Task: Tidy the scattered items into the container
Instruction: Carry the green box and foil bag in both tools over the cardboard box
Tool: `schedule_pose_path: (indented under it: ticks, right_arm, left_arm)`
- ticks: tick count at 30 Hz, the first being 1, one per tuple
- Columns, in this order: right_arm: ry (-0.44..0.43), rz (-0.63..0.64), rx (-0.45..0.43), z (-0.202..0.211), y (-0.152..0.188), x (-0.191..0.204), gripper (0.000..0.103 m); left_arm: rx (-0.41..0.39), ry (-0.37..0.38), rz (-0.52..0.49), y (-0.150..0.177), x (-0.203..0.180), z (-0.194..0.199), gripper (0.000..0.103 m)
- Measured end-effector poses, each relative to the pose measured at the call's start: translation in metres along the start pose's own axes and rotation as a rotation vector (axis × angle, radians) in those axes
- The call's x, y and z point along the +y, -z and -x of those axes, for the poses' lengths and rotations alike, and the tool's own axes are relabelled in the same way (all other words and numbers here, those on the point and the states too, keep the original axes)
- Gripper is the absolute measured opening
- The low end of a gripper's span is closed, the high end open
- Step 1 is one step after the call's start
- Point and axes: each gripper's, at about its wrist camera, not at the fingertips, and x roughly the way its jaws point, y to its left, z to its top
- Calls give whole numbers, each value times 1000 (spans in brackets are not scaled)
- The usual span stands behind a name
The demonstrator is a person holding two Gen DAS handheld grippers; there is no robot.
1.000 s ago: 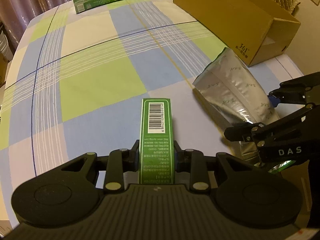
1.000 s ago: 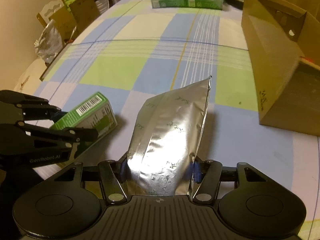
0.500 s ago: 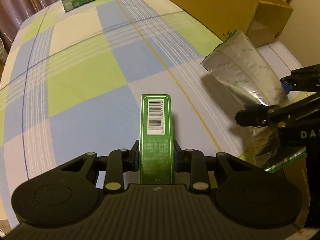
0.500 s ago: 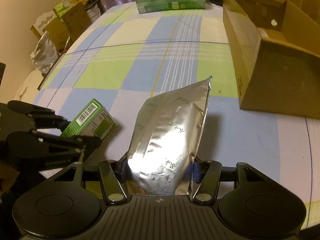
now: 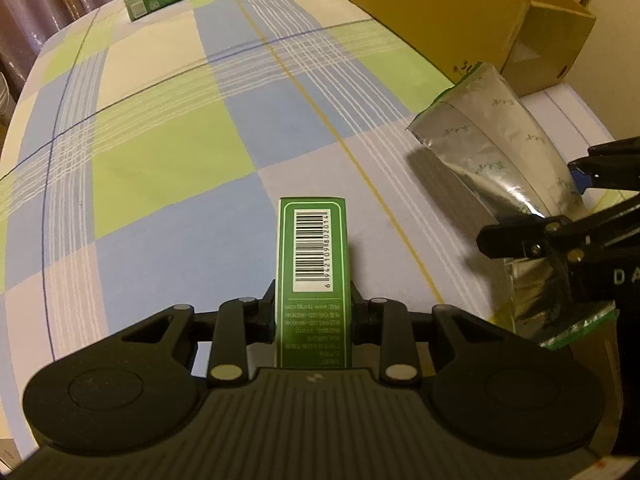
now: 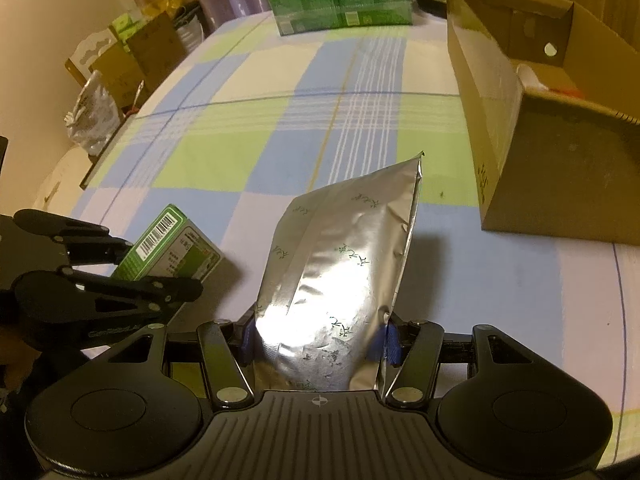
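My left gripper (image 5: 313, 316) is shut on a narrow green box (image 5: 313, 264) with a barcode, held above the checked tablecloth. My right gripper (image 6: 318, 338) is shut on a silver foil pouch (image 6: 340, 268), its blue pads pressing both sides. In the right wrist view the left gripper (image 6: 132, 264) with the green box (image 6: 172, 248) shows at the lower left. In the left wrist view the right gripper (image 5: 560, 216) with the foil pouch (image 5: 492, 152) shows at the right. The open cardboard box (image 6: 532, 128) stands at the right of the table, ahead of the pouch.
A shrink-wrapped pack of green cartons (image 6: 340, 8) stands at the table's far end, with a red-brown box on top. Cardboard boxes and a plastic bag (image 6: 92, 116) sit beyond the table's left edge. The checked tablecloth (image 5: 160, 160) spreads between the grippers and the cartons.
Both grippers have drifted a little forward over the table with their loads; the cardboard box now looks nearer to the pouch. Both grips are unchanged.
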Motion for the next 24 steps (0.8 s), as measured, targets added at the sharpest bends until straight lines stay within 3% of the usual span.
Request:
schedule_pose_path:
  ticks: [10,24]
  right_arm:
    - [8,-8,-39,19,2,1,55]
    - [28,-34,-111,53,-4,-17,55]
  left_arm:
    - [-58,-10,-5,-10,-9,33,25]
    - [-100,-6,-44,-32,-34,44,25]
